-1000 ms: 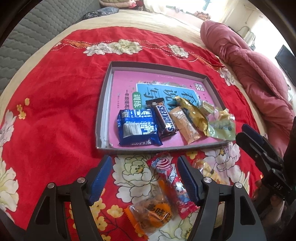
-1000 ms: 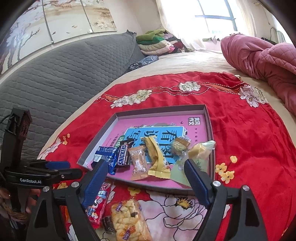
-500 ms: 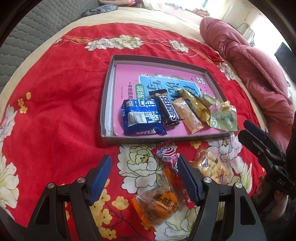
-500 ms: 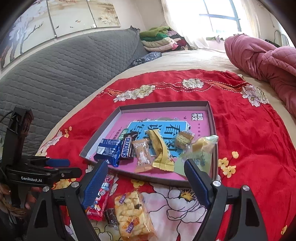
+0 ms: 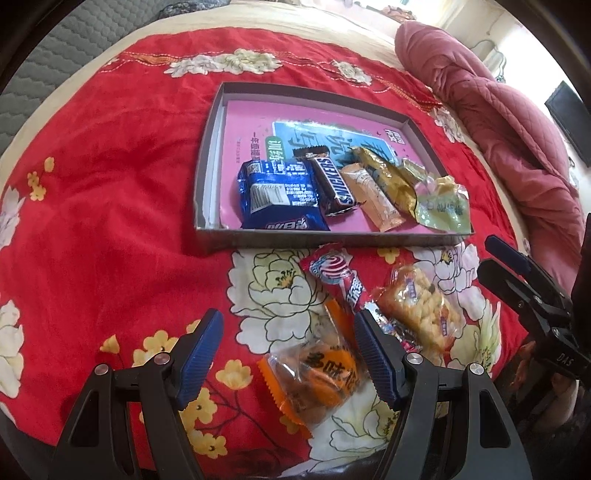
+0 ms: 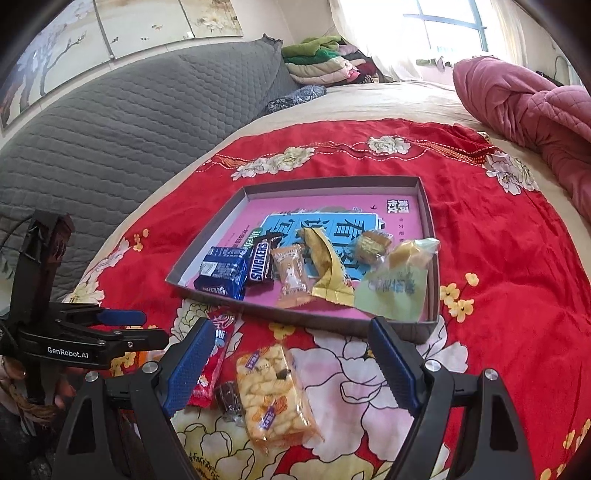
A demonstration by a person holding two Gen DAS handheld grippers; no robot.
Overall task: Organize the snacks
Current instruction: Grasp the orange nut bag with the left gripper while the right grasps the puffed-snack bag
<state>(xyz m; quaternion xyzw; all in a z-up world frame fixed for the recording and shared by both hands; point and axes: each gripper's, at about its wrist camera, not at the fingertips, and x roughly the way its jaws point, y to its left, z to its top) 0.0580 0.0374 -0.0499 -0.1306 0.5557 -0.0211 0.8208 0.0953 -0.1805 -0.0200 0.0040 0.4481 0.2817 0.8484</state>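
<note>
Left wrist view: the left gripper (image 5: 286, 347), fingers apart and holding nothing, hovers over a red floral blanket (image 5: 110, 206). The orange packet (image 5: 317, 380) lies between its fingers. The tray (image 5: 207, 155) holds five snacks.

Right wrist view: the right gripper (image 6: 291, 363), fingers apart, hovers above the puffed-rice bar (image 6: 271, 393). A grey quilted headboard (image 6: 122, 125) and window (image 6: 448, 26) stand behind.

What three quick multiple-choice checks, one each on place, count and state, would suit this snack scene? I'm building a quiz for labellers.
1. Where is the Snickers bar?
A. in the tray
B. on the red blanket
C. in a gripper

2. How many snacks lie in the tray?
A. three
B. six
C. nine

3. The left gripper is:
A. shut on a packet
B. open and empty
C. out of view

Answers: 1 A, it lies beside the blue packet inside the rim. 2 B, six wrappers show there. 3 B, its fingers stand apart, holding nothing.
</note>
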